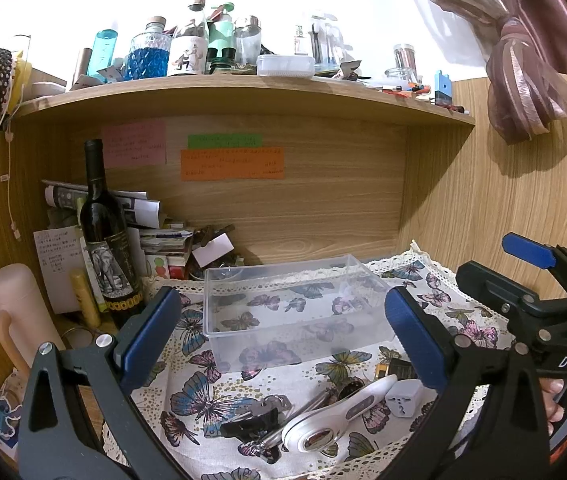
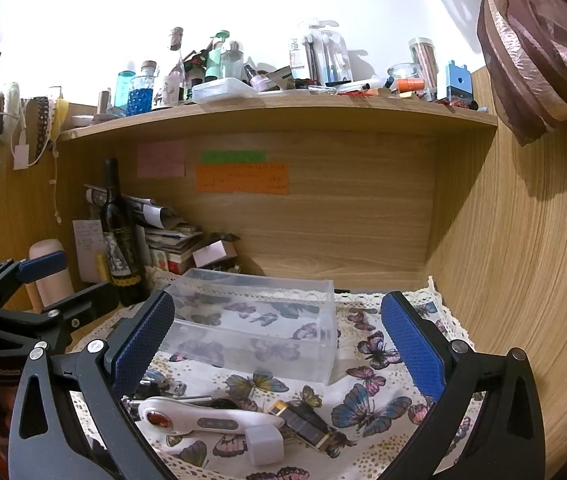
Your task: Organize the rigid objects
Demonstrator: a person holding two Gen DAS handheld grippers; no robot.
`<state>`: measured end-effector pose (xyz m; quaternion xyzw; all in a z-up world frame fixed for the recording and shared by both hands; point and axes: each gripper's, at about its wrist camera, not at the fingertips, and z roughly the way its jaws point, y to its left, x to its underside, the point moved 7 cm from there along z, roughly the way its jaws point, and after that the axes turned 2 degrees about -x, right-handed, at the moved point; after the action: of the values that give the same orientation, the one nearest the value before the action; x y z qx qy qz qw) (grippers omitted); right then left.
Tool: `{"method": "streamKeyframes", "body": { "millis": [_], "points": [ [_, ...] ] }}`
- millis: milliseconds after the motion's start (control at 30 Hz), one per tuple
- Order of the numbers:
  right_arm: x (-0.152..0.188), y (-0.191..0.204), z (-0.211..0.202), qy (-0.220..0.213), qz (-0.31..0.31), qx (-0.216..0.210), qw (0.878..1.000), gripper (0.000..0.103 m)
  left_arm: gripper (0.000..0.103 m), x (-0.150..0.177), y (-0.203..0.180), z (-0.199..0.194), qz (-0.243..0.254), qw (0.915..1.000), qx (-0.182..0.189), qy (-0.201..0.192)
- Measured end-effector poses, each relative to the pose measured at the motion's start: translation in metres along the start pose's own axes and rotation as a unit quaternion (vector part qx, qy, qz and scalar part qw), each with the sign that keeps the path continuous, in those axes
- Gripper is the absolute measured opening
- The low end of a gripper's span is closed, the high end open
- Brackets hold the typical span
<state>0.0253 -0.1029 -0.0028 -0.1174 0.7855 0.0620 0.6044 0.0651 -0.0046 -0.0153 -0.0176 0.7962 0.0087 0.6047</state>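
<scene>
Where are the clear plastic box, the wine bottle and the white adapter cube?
clear plastic box (image 1: 283, 276): left wrist view, far wall.
wine bottle (image 1: 109, 248): left wrist view, label.
white adapter cube (image 1: 403, 400): left wrist view, front face.

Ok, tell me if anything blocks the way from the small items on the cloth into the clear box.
Nothing visible does. The clear box sits open-topped and empty on the butterfly cloth, just behind the pile: white handheld device, binder clip, white plug adapter. Both grippers, left and right, are open, holding nothing.
</scene>
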Motion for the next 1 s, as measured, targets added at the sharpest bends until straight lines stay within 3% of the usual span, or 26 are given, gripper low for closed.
{"method": "streamKeyframes", "body": {
  "millis": [867, 967, 1000],
  "points": [
    [0.0, -0.001, 0.001, -0.009, 0.002, -0.01, 1.0, 0.103, 0.103, -0.002, 0.006, 0.005, -0.013, 0.9998, 0.009, 0.009],
    [0.003, -0.006, 0.003, -0.002, 0.008, -0.007, 1.0, 0.1, 0.086, 0.001, 0.011, 0.009, -0.015, 0.9997, -0.001, 0.018],
    [0.004, -0.009, 0.005, 0.003, 0.009, -0.006, 1.0, 0.096, 0.085, 0.002, 0.014, 0.012, -0.018, 0.9995, -0.002, 0.025]
  ]
}}
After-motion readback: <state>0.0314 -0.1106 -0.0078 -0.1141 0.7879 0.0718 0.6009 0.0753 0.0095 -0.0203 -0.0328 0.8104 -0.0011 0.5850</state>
